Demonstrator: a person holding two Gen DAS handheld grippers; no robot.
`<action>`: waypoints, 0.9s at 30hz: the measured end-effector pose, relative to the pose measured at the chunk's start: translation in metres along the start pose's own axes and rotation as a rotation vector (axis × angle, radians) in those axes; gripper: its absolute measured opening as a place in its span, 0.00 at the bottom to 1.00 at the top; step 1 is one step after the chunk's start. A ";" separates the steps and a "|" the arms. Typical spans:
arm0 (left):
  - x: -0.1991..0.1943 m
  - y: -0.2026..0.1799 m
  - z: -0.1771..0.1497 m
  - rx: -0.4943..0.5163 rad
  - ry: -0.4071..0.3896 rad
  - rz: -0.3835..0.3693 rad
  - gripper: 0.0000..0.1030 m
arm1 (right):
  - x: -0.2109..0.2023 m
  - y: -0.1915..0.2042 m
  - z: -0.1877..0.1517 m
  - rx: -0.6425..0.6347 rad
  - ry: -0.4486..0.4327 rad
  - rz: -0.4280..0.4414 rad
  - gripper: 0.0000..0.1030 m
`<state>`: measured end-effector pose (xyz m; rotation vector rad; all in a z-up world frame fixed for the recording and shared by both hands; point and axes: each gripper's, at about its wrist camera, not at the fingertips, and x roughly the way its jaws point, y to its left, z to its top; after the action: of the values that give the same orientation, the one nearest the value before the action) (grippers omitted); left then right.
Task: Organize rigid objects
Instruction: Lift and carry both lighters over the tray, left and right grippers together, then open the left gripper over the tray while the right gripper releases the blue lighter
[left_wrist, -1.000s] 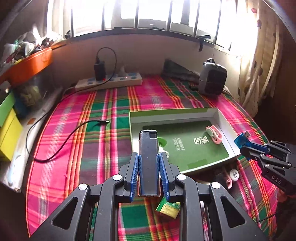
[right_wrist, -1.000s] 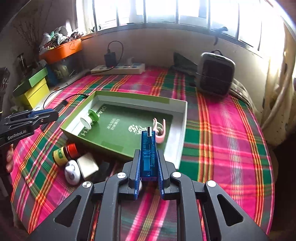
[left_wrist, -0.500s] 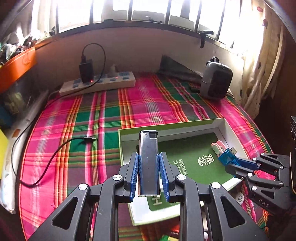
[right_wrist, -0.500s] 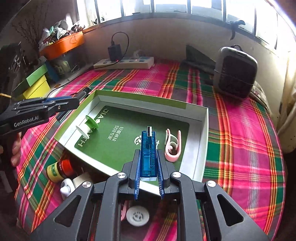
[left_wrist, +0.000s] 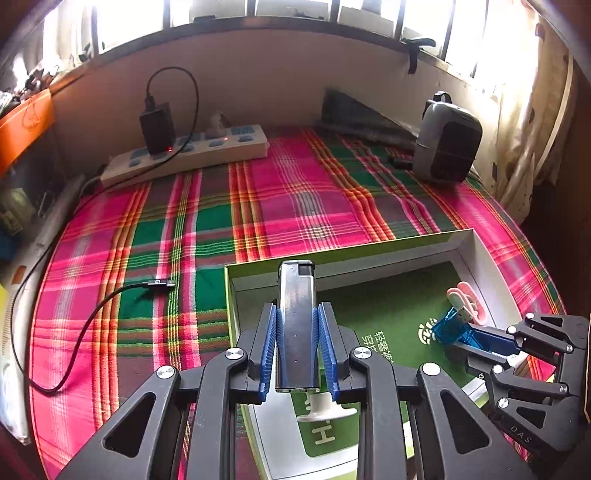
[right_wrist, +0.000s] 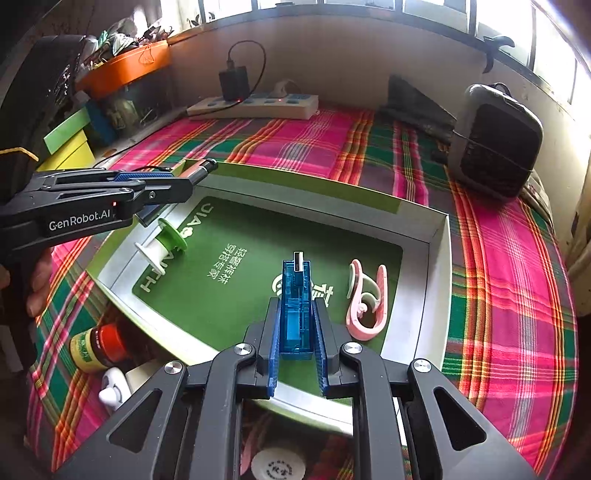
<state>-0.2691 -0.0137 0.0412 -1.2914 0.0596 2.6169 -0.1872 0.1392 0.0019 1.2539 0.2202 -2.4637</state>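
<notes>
Carried forward and lower since the earlier frame, both loads now over the green box (right_wrist: 439, 258).
Lighter (left_wrist: 297, 325) pinched at mid-body by left gripper (left_wrist: 297, 350) jaws; blue USB adapter (right_wrist: 296, 306) pinched by right gripper (right_wrist: 297, 354) jaws. Probably light, stiff, slick; best gripped on flat sides. Right view alone shows bottle (right_wrist: 98, 347) outside box, green-and-white spool (right_wrist: 162, 240) and pink clip (right_wrist: 365, 299) inside.
</notes>
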 end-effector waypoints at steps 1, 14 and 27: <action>0.002 0.000 0.000 0.002 0.004 0.002 0.21 | 0.001 0.000 0.000 -0.001 0.002 -0.002 0.16; 0.015 -0.001 -0.003 0.006 0.034 0.004 0.21 | 0.008 -0.001 0.000 -0.012 0.000 -0.020 0.16; 0.021 -0.004 -0.005 0.011 0.048 0.000 0.21 | 0.007 -0.002 0.001 0.000 -0.010 -0.015 0.16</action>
<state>-0.2767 -0.0071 0.0223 -1.3500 0.0819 2.5823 -0.1924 0.1390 -0.0038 1.2443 0.2283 -2.4816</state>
